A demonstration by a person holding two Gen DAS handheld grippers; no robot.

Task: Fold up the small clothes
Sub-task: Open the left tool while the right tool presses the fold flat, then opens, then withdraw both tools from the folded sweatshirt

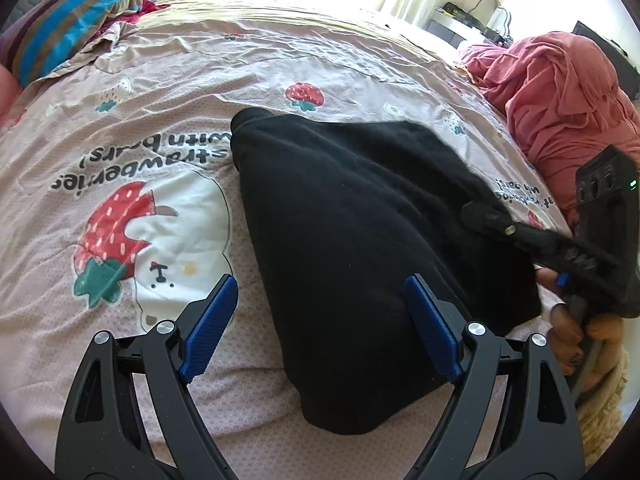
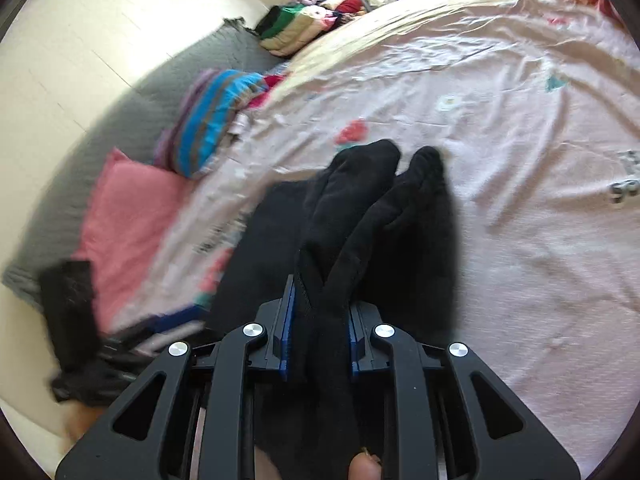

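A black fleece garment (image 1: 360, 200) lies on the pink strawberry bed sheet (image 1: 160, 80), bunched into a rough wedge. My left gripper (image 1: 320, 284) hovers over its near edge with the blue pads wide open; the right pad sits above the cloth, the left pad above bare sheet. In the right wrist view, my right gripper (image 2: 320, 300) is shut on a thick fold of the black garment (image 2: 360, 208), which drapes forward from the jaws in two lobes. The left wrist view shows the right gripper (image 1: 480, 216) at the garment's right edge, held by a hand (image 1: 568, 332).
A crumpled pink-red cloth pile (image 1: 560, 92) lies at the bed's right side. A striped pillow (image 2: 212, 116) and a pink pillow (image 2: 128, 208) sit along the headboard side. Folded clothes (image 2: 296, 28) are stacked at the far corner. Dark cloth (image 2: 72, 312) lies beside the pink pillow.
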